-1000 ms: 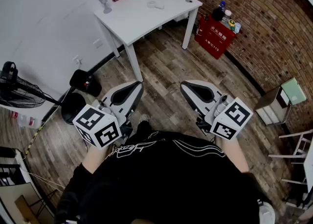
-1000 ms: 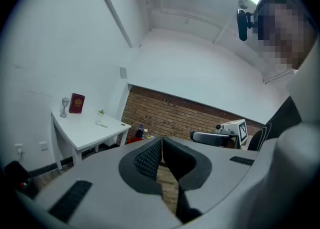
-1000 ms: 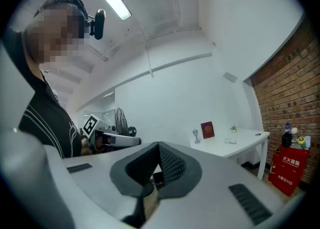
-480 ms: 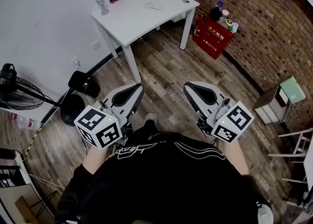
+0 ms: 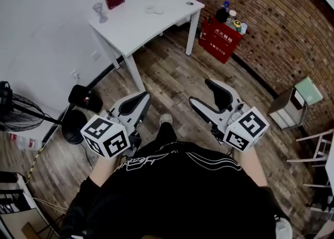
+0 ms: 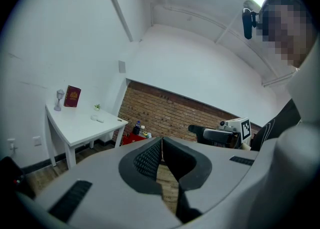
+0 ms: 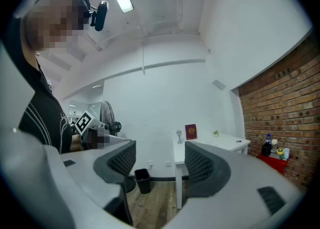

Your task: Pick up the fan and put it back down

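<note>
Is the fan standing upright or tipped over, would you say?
Upright: the fan stands by the wall, its head raised on its pole.

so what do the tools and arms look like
The left tool and the right tool, its jaws opening with nothing between, share light grey shells, black ribbed pads and white cubes of black square markers. The top is black with white lines.

**Fan: upright on floor, 9 o'clock**

Black pedestal fan (image 5: pixel 14 111) sits at 9 o'clock in the head view, hard against the left edge. Round wire cage (image 5: pixel 21 120), thin pole (image 5: pixel 49 118) running to a dark round base (image 5: pixel 76 124) on the wood floor (image 5: pixel 172 71). Standing upright, free of both grippers. In the right gripper view it's also near 9 o'clock, cage close to edge-on.
</note>
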